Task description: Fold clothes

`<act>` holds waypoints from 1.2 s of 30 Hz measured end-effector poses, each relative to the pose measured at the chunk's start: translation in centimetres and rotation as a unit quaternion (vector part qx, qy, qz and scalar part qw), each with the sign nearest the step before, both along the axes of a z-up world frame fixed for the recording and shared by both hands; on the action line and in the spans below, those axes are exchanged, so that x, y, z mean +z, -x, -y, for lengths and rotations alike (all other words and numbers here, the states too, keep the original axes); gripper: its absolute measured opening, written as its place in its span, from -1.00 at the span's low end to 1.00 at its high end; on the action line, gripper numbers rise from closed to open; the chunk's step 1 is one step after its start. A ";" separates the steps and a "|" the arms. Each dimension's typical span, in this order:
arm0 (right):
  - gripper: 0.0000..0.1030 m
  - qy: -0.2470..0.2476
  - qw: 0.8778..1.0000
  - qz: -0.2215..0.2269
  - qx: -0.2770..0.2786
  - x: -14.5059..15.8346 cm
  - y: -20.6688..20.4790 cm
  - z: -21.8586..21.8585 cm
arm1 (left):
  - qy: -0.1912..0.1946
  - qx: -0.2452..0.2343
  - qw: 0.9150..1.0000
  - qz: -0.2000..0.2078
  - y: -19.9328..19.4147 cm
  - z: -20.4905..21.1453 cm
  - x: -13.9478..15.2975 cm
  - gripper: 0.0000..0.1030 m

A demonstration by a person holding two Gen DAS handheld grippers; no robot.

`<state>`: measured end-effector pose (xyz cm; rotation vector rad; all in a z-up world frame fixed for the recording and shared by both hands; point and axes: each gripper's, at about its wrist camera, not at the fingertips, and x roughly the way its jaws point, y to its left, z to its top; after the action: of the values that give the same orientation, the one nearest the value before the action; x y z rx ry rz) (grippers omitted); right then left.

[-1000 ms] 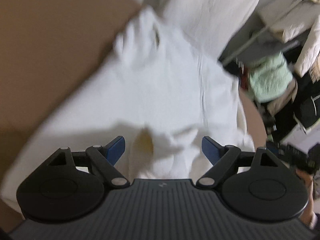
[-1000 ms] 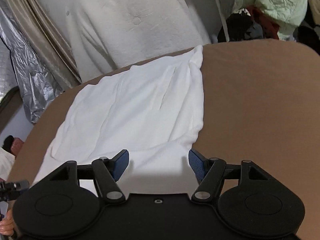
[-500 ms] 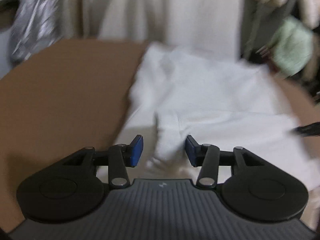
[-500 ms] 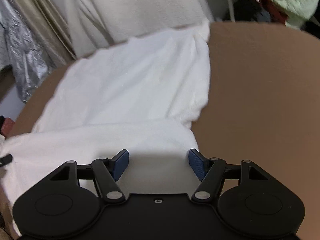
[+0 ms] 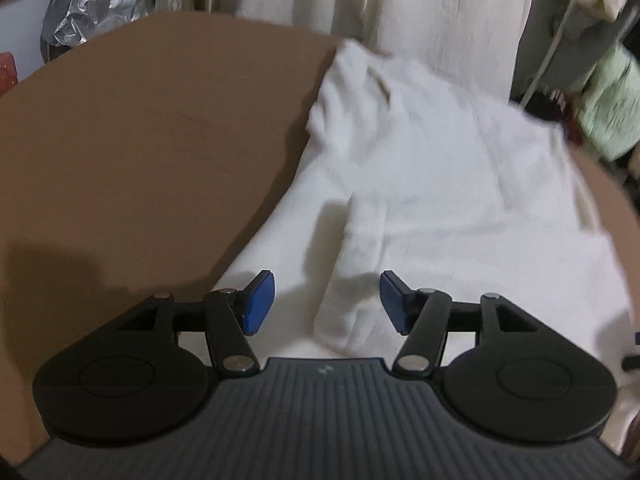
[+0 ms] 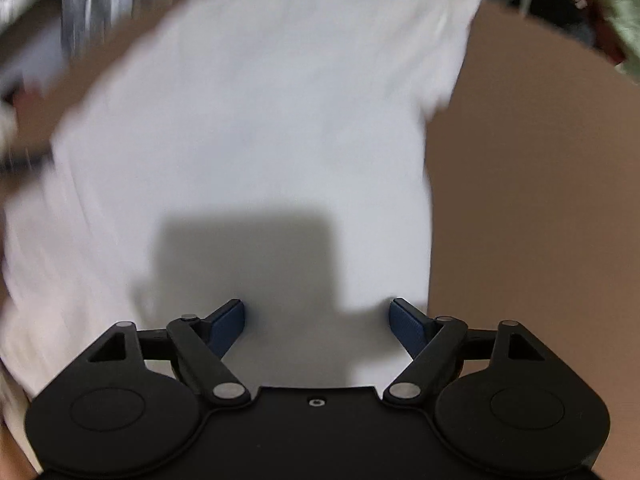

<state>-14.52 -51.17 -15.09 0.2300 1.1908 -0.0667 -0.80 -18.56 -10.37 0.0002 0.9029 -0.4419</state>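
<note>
A white garment (image 5: pixel 432 184) lies spread on the brown table (image 5: pixel 152 152). In the left wrist view a folded ridge of it (image 5: pixel 352 280) runs toward me between the blue pads. My left gripper (image 5: pixel 327 300) is open, its jaws either side of that ridge, holding nothing. In the right wrist view the same white garment (image 6: pixel 256 128) fills the middle, blurred by motion, with its right edge on the brown table (image 6: pixel 540 200). My right gripper (image 6: pixel 317 322) is open and empty just above the cloth's near part.
A white cloth hangs behind the table (image 5: pixel 440 12). Crumpled silver foil (image 5: pixel 96 0) is at the far left. A pile of green and dark clothes (image 5: pixel 600 96) and a metal rack pole (image 5: pixel 548 52) stand at the far right.
My left gripper swung round to face the far wall, narrowed, then opened wider around the fold ridge. My right gripper moved forward and lower over the garment, staying open.
</note>
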 end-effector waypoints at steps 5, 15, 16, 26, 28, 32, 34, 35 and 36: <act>0.68 -0.016 0.999 -0.032 0.019 -0.3 0.7 1.4 | -0.021 0.000 1.000 0.009 0.7 0.2 0.3 0.19; 0.66 -0.076 0.991 0.065 -0.093 2.0 1.8 5.4 | -0.010 -0.046 0.999 0.002 2.5 2.5 0.5 0.29; 0.66 -0.079 0.990 0.068 -0.097 1.9 1.9 5.2 | -0.018 -0.043 0.999 -0.003 2.4 2.6 0.3 0.29; 0.66 -0.093 0.984 0.065 -0.137 1.0 2.1 5.6 | 0.002 0.000 1.000 -0.029 1.5 0.7 -0.5 0.29; 0.66 -0.097 0.983 0.071 -0.139 1.1 2.2 5.6 | -0.005 -0.004 1.000 -0.027 1.6 0.9 -0.5 0.29; 0.66 -0.093 0.982 0.081 -0.144 1.4 2.3 5.8 | -0.018 -0.010 0.999 -0.026 1.7 1.4 -0.8 0.29; 0.66 -0.097 0.980 0.089 -0.149 1.6 2.4 6.0 | -0.018 -0.009 0.999 -0.027 1.7 1.4 -0.8 0.29; 0.66 -0.098 0.979 0.094 -0.151 1.7 2.5 6.0 | -0.016 -0.008 0.999 -0.027 1.7 1.4 -0.8 0.29; 0.66 -0.100 0.978 0.101 -0.152 1.9 2.7 6.0 | -0.014 -0.007 1.000 -0.027 1.7 1.3 -0.8 0.29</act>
<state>-17.17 -57.20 -13.20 0.5822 0.9521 -0.1869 -2.48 -19.90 -11.16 0.0215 0.9628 -0.4439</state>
